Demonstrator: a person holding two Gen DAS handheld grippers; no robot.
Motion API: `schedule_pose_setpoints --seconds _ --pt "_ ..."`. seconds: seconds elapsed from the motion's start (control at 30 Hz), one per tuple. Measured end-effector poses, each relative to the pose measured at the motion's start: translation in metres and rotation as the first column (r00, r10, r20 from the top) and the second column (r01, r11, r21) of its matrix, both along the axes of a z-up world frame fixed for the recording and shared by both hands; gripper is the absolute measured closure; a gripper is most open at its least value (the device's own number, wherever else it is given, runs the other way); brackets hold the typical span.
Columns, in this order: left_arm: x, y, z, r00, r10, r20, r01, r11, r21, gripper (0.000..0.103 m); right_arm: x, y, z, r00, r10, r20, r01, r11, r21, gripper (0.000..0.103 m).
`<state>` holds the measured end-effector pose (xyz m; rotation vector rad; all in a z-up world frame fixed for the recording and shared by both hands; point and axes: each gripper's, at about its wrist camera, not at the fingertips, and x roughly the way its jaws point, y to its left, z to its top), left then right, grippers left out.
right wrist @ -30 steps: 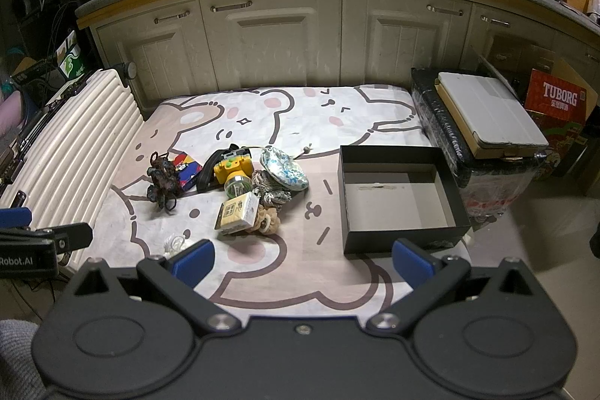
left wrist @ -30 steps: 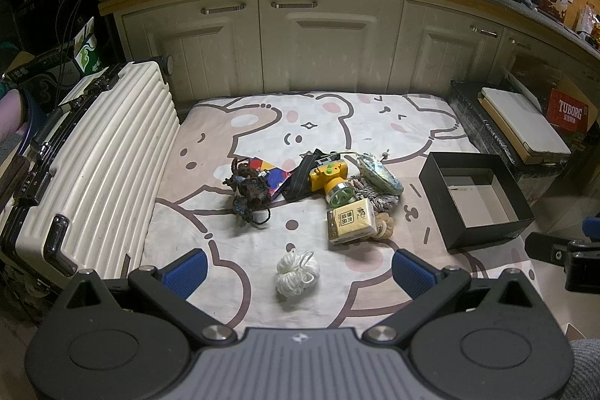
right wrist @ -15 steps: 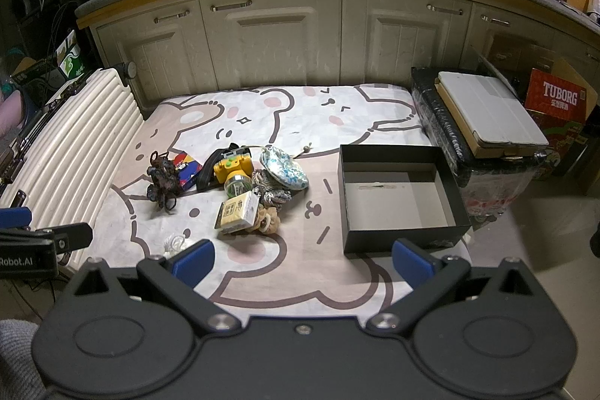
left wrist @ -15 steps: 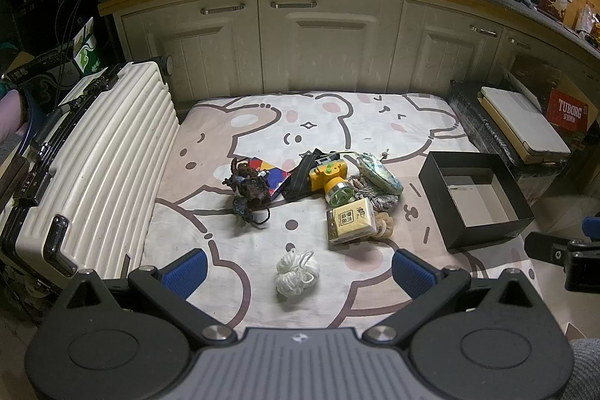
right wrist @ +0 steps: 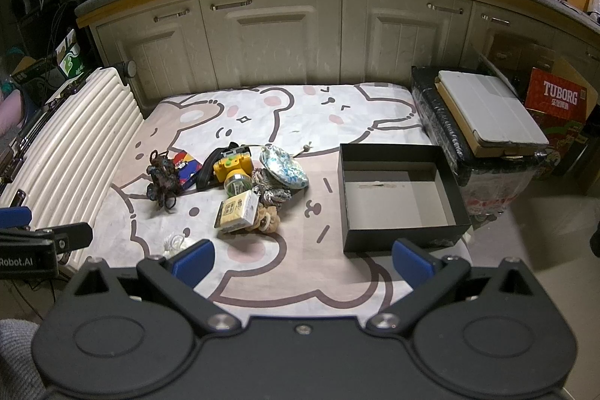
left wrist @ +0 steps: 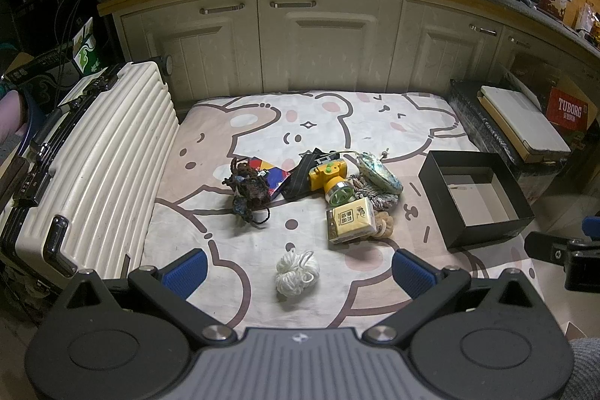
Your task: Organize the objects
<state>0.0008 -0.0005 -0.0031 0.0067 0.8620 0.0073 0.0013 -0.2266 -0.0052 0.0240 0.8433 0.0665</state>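
Nothing has been moved since a second ago: both the left tool (left wrist: 298,267) and right tool (right wrist: 302,259) are held apart, and the black box (right wrist: 397,192) stays empty.

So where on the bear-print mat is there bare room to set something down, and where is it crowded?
Free: the far strip of the mat below the cabinet doors, the gap between the clutter and the black box, and the box's bare floor. Crowded: the middle, around the yellow headlamp and tissue pack. The white cord bundle lies alone near the left gripper.
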Motion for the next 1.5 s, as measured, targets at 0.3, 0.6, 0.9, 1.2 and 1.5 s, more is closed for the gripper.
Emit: schedule_pose_setpoints --seconds 0.3,0.6,0.9,1.2,1.5 --pt "0.000 0.000 0.000 1.000 0.000 0.000 0.000 1.000 0.000 0.000 0.000 0.000 0.000 1.000 -0.001 0.000 0.001 1.000 0.000 0.001" --pt "-0.008 -0.002 -0.006 1.000 0.005 0.023 -0.005 1.000 0.027 0.000 -0.003 0.004 0.002 1.000 -0.003 0.010 0.003 1.000 -0.004 0.001" --pt "-0.009 -0.006 0.010 0.997 -0.009 0.081 0.006 0.999 0.035 0.000 -0.007 -0.003 0.016 0.996 0.006 0.086 -0.006 1.000 -0.007 0.001" --pt "0.011 -0.011 0.050 0.976 -0.001 0.217 -0.013 0.998 0.064 0.000 0.020 -0.006 0.055 0.980 -0.011 0.198 0.007 1.000 0.019 0.000" --pt "0.050 -0.003 0.079 0.957 0.049 0.287 -0.067 0.996 0.052 0.000 0.065 0.005 0.077 0.969 -0.014 0.248 0.000 0.998 0.060 0.000"
